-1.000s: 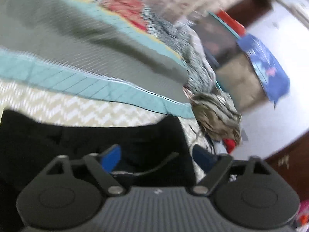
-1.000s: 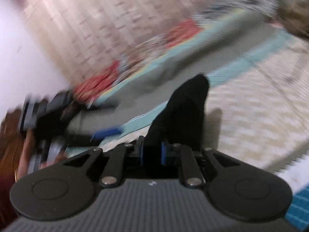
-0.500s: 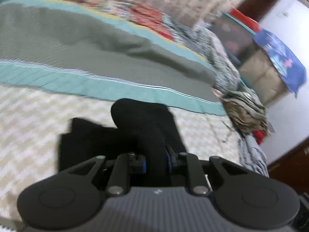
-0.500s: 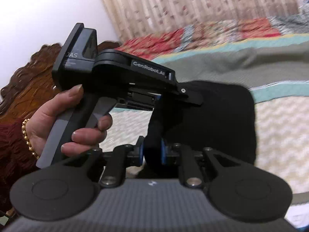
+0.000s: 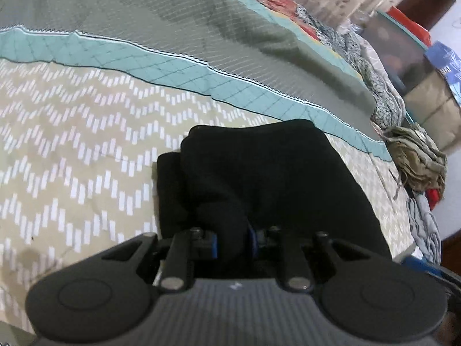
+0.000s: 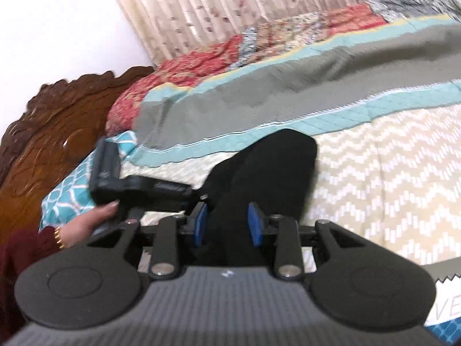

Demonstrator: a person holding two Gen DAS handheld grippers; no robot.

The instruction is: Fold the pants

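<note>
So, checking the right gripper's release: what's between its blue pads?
In the right wrist view, black pants fabric sits between the spread pads of the right gripper.

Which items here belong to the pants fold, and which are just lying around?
In the job:
- black pants
- left tongs, shut on the pants
- right tongs, open, pads either side of the fabric
- chevron bedspread as the folding surface

Lying about:
- crumpled olive garment
- teal patterned pillow
- carved wooden headboard
- curtain
</note>
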